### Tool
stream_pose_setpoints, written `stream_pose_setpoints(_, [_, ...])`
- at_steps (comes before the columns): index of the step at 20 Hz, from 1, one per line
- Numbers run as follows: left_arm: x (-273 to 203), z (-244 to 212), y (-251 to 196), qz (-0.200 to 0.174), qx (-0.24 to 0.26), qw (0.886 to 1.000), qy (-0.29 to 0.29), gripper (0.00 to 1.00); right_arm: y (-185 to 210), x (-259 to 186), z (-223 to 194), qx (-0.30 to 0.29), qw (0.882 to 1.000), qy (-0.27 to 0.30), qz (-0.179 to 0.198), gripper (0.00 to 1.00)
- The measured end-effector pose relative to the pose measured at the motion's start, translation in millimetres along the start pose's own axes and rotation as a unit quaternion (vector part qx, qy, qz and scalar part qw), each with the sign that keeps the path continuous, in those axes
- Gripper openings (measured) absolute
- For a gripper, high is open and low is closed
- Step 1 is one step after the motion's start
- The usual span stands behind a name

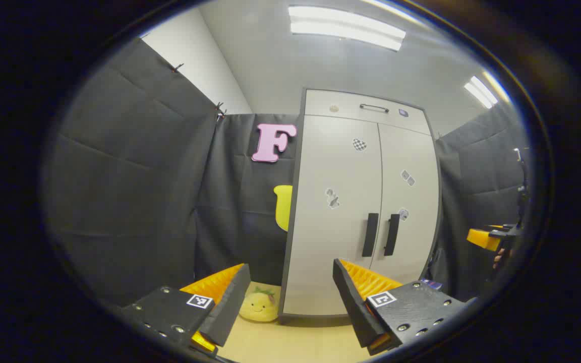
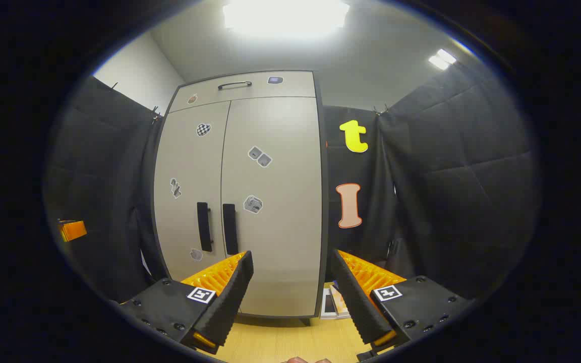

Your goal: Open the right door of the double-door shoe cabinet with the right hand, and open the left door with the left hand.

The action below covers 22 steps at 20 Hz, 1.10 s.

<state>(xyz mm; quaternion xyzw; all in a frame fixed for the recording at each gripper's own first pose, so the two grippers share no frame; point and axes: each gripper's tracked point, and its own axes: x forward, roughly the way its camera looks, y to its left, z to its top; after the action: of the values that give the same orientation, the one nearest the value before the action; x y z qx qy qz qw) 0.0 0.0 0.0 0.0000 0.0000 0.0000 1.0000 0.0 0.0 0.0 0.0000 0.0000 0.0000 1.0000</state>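
Note:
The tall pale shoe cabinet (image 1: 341, 212) (image 2: 270, 201) stands ahead with both doors closed. Two dark vertical handles sit side by side at mid-height: the left door handle (image 1: 369, 234) (image 2: 204, 226) and the right door handle (image 1: 392, 234) (image 2: 229, 228). My left gripper (image 1: 290, 275) is open, well short of the cabinet, pointing at the left door's lower part. My right gripper (image 2: 290, 264) is open too, held back from the right door. In the left gripper view the right gripper (image 1: 492, 237) shows at the far right edge, with a bit of a hand.
A drawer with a thin handle (image 1: 374, 108) tops the cabinet. A yellow plush toy (image 1: 259, 305) sits on the wooden floor by the cabinet's left foot. Flat items (image 2: 335, 302) lie on the floor at its right. Black cloth walls close in both sides.

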Motion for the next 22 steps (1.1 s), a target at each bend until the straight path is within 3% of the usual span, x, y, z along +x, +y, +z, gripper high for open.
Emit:
stream_pose_setpoints(5, [-4,0,1,-0.007,-0.009,1.000,0.002,0.95,-2,1,1,-0.001,1.000,0.004,-0.010,0.98])
stream_pose_setpoints(14, [-8,-1,2,0.013,-0.002,1.000,-0.007,0.94,0,8,2,0.000,1.000,0.012,-0.001,0.98])
stream_pose_setpoints(22, [-1,-22,7,0.016,0.017,1.000,0.007,0.94,41,41,28,0.018,0.999,-0.003,0.039,0.98])
